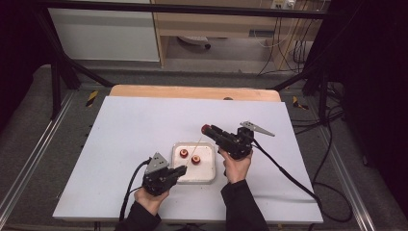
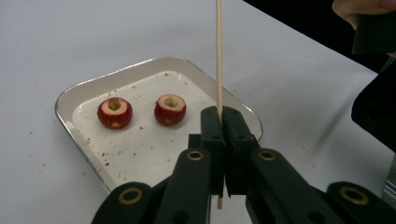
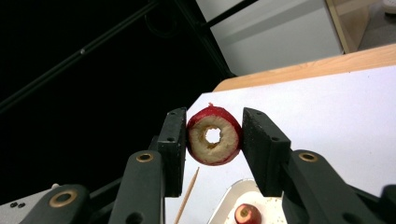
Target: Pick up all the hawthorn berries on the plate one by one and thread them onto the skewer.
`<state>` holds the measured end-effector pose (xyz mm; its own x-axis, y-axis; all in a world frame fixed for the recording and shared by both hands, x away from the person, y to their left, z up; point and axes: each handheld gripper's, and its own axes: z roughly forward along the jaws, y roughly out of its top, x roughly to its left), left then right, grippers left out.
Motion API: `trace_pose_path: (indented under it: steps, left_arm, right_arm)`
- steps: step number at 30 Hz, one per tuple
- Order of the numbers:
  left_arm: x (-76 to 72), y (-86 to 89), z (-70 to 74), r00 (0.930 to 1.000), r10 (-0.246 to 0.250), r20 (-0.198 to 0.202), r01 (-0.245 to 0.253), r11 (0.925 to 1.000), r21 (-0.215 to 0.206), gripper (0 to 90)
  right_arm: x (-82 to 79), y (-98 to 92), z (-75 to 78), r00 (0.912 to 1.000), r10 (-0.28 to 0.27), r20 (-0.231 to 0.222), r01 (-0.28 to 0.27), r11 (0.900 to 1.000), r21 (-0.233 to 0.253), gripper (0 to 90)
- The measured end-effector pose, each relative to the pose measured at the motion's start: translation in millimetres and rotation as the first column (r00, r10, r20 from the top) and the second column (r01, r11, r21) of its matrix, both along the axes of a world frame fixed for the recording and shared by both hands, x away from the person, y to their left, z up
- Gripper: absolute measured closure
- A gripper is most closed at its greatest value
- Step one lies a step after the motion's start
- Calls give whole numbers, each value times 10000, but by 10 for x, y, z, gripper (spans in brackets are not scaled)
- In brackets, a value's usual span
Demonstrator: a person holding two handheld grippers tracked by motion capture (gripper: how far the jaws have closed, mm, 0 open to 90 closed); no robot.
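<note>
Now, threading step: your right tongs (image 3: 212,140) grip a cored red fruit piece (image 3: 214,141) by its flanks, lifted above the counter (image 1: 130,130) just beyond the tray (image 1: 210,179). Your left tongs (image 2: 219,116) are clenched on a thin wooden skewer (image 2: 218,56) near its lower end, tip raised toward the fruit. Line the bored hole up with the skewer's axis before closing the gap; judge it from the right gripper view, where the hole faces the camera and the skewer tip shows below, off to the left. Keep the squeeze light, since the pale flesh looks soft and may split. Feed slowly; the stick is slender and could flex.

Materials: fruit is round with glossy red skin and a cream, crumbly-looking cut face. Two more cored pieces (image 2: 115,112) (image 2: 170,109) sit apart in the shallow metal tray, which has rounded corners and is speckled with red flecks. The counter is matte white.
</note>
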<state>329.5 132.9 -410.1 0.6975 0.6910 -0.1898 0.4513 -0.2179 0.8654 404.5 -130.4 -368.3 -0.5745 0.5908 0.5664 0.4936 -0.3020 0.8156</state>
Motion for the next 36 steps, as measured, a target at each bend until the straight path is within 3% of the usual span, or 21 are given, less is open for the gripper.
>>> trace_pose_path:
  steps: [13, 28, 36]
  left_arm:
    - [14, -37, 22, 9998, 123, 155, -121, 9998, -148, 881]
    - [23, -52, 18, 9998, 130, 174, -127, 9998, -159, 881]
    - [44, -66, 18, 9997, 253, 49, -251, 9990, -364, 881]
  right_arm:
    - [-30, 25, 11, 9995, -271, 188, 257, 9974, 670, 621]
    - [-34, 53, -28, 9996, -215, 194, 204, 9983, 555, 621]
    - [-43, 94, -74, 9998, -150, 108, 144, 9986, 506, 621]
